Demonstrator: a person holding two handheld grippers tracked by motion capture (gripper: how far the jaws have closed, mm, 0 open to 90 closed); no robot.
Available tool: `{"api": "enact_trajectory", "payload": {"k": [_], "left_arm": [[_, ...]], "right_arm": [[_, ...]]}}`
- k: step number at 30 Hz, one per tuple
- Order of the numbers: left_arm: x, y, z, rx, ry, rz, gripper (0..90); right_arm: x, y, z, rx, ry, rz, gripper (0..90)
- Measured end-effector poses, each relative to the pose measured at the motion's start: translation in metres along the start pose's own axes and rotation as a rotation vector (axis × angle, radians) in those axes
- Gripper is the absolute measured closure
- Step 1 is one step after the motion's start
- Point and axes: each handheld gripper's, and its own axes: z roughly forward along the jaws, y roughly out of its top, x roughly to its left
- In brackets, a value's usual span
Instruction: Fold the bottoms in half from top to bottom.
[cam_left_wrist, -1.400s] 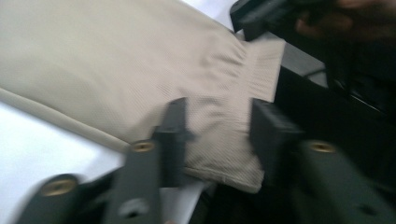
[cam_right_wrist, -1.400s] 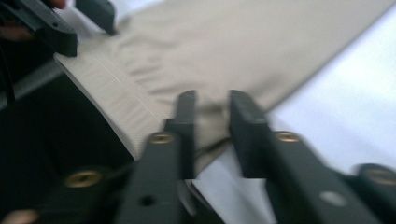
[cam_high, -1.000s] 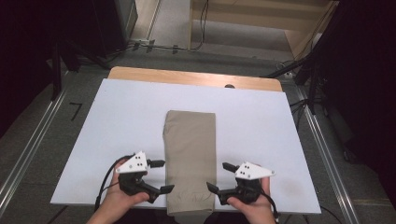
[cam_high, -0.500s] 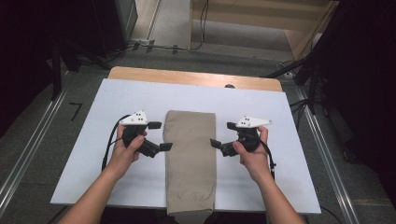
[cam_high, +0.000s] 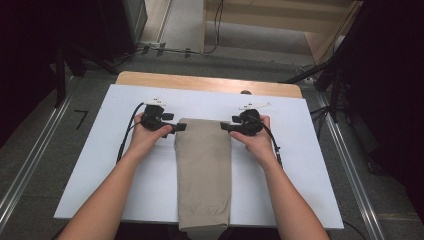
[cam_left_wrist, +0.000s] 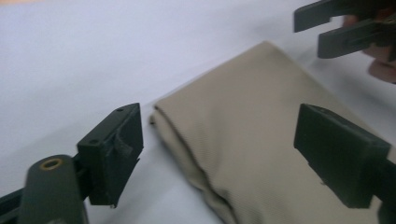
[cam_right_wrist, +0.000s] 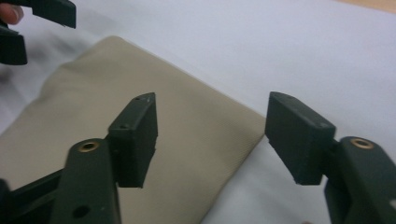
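Observation:
A folded tan cloth (cam_high: 203, 170) lies lengthwise down the middle of the white board (cam_high: 310, 165), its near end hanging over the front edge. My left gripper (cam_high: 178, 127) is open at the cloth's far left corner (cam_left_wrist: 161, 105), jaws straddling that corner. My right gripper (cam_high: 224, 127) is open at the far right corner (cam_right_wrist: 254, 122), with the corner between its jaws. In the left gripper view the tan cloth (cam_left_wrist: 252, 140) spreads between my jaws and the other gripper (cam_left_wrist: 345, 28) shows at top right. The right gripper view shows the tan cloth (cam_right_wrist: 187, 107) under my jaws.
The white board sits on a wooden table (cam_high: 200, 82) whose far strip shows. Metal rails (cam_high: 350, 170) run along both sides. Cables (cam_high: 125, 135) trail from each gripper across the board. Dark equipment stands on the floor beyond.
Both hands moved from the near end of the cloth up along its sides to the far corners. The cloth has not visibly shifted.

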Motion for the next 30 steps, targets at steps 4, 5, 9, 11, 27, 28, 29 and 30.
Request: {"api": "enact_trajectory", "payload": {"k": [4,5,9,11,27,28,29,30], "left_arm": [[0.007,0.003,0.013,0.027,0.012,-0.029,30.7],[0.008,0.003,0.017,0.039,0.03,-0.03,32.4],[0.011,0.003,0.025,0.073,0.071,-0.042,40.4],[0.009,0.005,0.027,0.049,0.093,-0.058,41.7],[0.004,0.007,0.032,0.105,0.078,-0.073,85.6],[0.005,0.008,0.031,0.099,0.068,-0.098,87.0],[0.006,0.01,0.031,0.094,0.06,-0.104,87.7],[0.005,0.014,0.03,0.087,0.064,-0.092,87.9]], "right_arm": [[-0.007,0.005,0.012,0.059,-0.063,-0.009,40.6],[-0.009,0.005,0.014,0.064,-0.075,-0.001,41.4],[-0.017,0.002,0.022,0.088,-0.096,0.02,42.7],[-0.019,0.0,0.026,0.097,-0.114,0.015,45.3],[-0.013,-0.001,0.032,0.097,0.001,0.032,83.4],[-0.013,0.0,0.031,0.101,0.0,0.024,84.4],[-0.012,0.001,0.031,0.103,0.0,0.023,85.1],[-0.012,0.002,0.03,0.094,-0.001,0.018,85.5]]}}
